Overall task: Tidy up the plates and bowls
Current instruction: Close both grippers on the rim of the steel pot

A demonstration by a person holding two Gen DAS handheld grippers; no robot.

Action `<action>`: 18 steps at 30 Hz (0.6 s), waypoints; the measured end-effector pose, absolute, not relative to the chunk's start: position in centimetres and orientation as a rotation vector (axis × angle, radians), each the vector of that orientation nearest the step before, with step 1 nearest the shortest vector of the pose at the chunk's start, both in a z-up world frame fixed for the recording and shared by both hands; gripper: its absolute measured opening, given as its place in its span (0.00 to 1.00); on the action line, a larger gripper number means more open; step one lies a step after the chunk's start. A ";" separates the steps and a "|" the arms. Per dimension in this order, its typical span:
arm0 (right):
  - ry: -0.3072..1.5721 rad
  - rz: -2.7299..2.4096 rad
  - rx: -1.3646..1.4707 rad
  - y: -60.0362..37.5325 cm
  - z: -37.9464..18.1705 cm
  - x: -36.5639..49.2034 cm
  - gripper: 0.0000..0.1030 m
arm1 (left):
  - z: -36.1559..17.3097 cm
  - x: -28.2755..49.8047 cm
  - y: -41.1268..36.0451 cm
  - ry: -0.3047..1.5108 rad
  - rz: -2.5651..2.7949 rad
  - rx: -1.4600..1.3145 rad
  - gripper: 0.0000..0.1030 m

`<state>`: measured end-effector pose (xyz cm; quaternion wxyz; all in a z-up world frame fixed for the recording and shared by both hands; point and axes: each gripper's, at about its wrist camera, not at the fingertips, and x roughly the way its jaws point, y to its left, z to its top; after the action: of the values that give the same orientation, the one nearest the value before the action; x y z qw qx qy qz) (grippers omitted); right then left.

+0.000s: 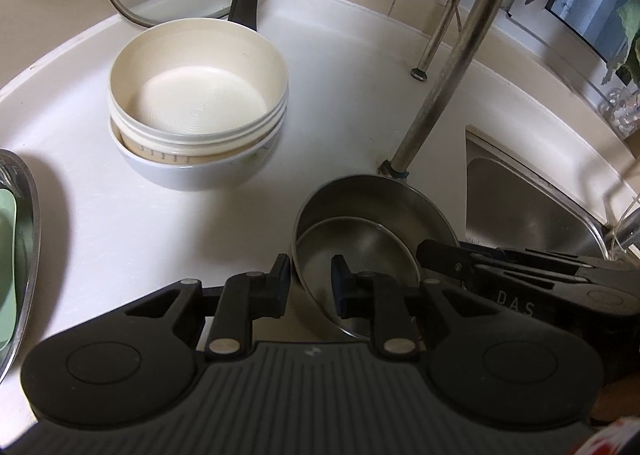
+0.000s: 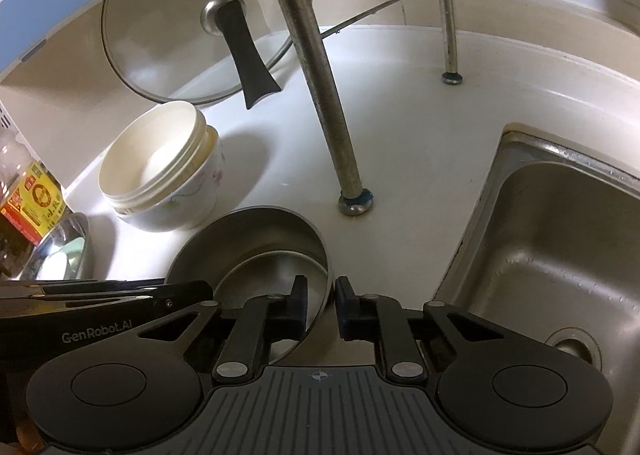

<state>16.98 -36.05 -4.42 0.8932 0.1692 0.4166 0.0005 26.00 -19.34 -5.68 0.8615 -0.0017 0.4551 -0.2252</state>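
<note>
Steel bowls, nested: small steel bowl [image 1: 352, 255] tilted inside large steel bowl [image 1: 384, 203], on the white counter [image 1: 160, 235] beside the sink [image 2: 560, 255] edge. Left gripper [image 1: 310, 275] clamps the small bowl's near-left rim between close-set fingers; right gripper [image 2: 322, 299] pinches the rim on the sink side, fingers nearly together. Rack leg [image 2: 332, 115] stands just behind. Cream tub [image 1: 198, 95] sits in white ceramic bowl [image 1: 192, 175], apart to the left, open counter between. Glass lid [image 2: 200, 23] leans against the wall behind.
</note>
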 end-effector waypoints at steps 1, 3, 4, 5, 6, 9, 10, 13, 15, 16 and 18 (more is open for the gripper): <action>0.864 0.000 0.346 -36.0 -4.4 17.0 0.15 | -5.7 26.0 -19.4 0.952 -0.471 0.002 0.18; 0.865 -0.002 0.339 -35.9 -4.4 17.0 0.13 | -5.9 26.0 -19.6 0.950 -0.466 0.011 0.16; 0.865 -0.006 0.334 -35.9 -4.4 17.0 0.11 | -5.9 26.0 -19.6 0.949 -0.462 0.015 0.15; 0.865 -0.007 0.329 -35.9 -4.5 17.1 0.11 | -5.9 26.0 -19.7 0.948 -0.459 0.019 0.14; 0.866 -0.007 0.324 -35.9 -4.4 17.1 0.10 | -5.9 25.9 -19.7 0.945 -0.459 0.024 0.14; 0.868 -0.015 0.305 -35.7 -4.3 17.0 0.09 | -5.9 25.7 -19.6 0.947 -0.461 0.029 0.12; 0.863 -0.017 0.300 -35.7 -4.2 17.0 0.09 | -5.9 25.7 -19.5 0.948 -0.462 0.027 0.12; 0.842 -0.009 0.286 -35.6 -3.6 16.8 0.08 | -5.5 25.2 -19.4 0.940 -0.462 0.037 0.12; 0.830 -0.006 0.278 -35.4 -3.1 16.7 0.08 | -5.2 24.9 -19.2 0.930 -0.462 0.039 0.12; 0.825 -0.004 0.273 -35.4 -2.8 16.7 0.08 | -4.9 24.8 -19.1 0.927 -0.462 0.037 0.12; 0.816 0.001 0.270 -35.3 -2.2 16.7 0.07 | -4.4 24.6 -18.9 0.919 -0.461 0.033 0.12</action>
<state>16.68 -35.25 -2.25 0.9090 0.1311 0.3958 0.0005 24.59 -18.91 -4.43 0.8707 0.0156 0.4393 -0.2204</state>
